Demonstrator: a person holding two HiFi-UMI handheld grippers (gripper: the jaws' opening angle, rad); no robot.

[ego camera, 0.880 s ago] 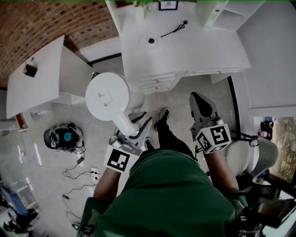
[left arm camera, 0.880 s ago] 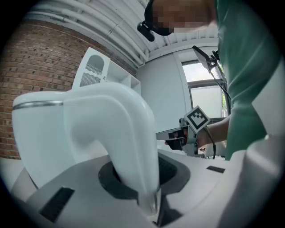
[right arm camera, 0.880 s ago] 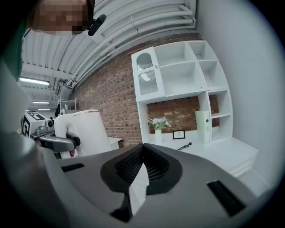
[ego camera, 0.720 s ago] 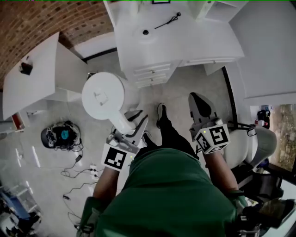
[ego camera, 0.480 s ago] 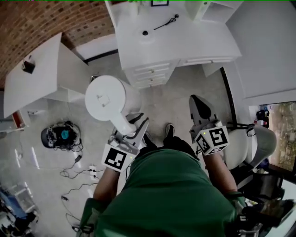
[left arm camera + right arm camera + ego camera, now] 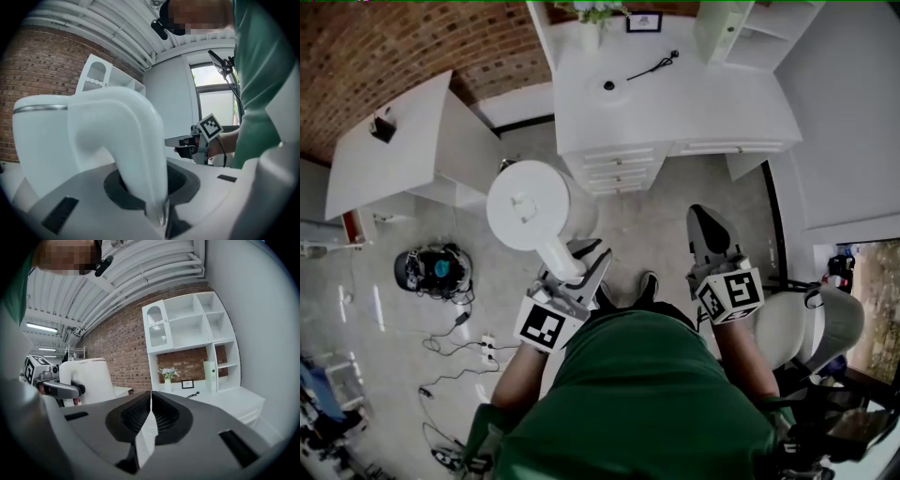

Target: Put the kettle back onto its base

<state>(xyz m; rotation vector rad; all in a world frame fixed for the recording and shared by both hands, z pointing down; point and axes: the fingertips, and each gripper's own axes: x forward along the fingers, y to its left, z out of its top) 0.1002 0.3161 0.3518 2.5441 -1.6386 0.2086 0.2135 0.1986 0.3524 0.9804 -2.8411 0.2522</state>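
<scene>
Compared with the earlier head view, the table is sitting a little lower in the picture, and the person's forward shoe is lying nearer the body; the kettle is still riding in the same grip. The left tongs are clamping the kettle's handle, with the body hanging out ahead of them above the floor, well apart from the base. The right tongs are pressing together on nothing. The kettle is looking rigid and smooth-skinned; whether water is weighting it cannot be told. The handle is probably the only sound hold, and a glossy curve held this way is likely tending to pivot, so a level carry is advisable. The base is lying towards the back of the white table, beside a dark cord. Pale tiles are covering the floor, a brick wall is bounding the room, and white shelving is standing on the table.
</scene>
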